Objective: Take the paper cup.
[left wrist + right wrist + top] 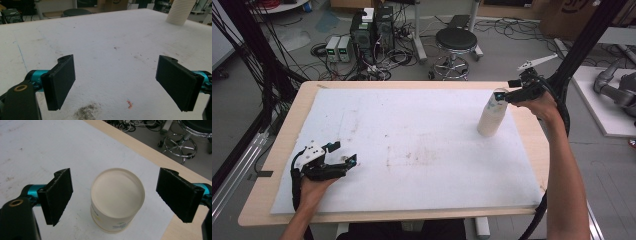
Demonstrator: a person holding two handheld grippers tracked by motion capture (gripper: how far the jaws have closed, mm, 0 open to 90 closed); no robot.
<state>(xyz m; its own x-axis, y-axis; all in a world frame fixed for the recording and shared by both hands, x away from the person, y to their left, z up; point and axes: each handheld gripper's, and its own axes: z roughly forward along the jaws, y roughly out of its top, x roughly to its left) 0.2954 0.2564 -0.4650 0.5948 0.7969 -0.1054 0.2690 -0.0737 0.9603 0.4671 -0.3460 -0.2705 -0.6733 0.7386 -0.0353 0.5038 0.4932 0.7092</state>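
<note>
Foam (412, 150), white and stained, covers the wooden table (287, 130) we look down on. At its near left corner we see the left gripper (343, 152) resting low on the sheet, jaws spread wide with nothing between them. Moving right, a stack of paper cups (491, 114) stands inverted near the sheet's far right edge. Over it we find the right gripper (502, 95), jaws released and wide apart on either side of the stack (117, 197), touching nothing.
</note>
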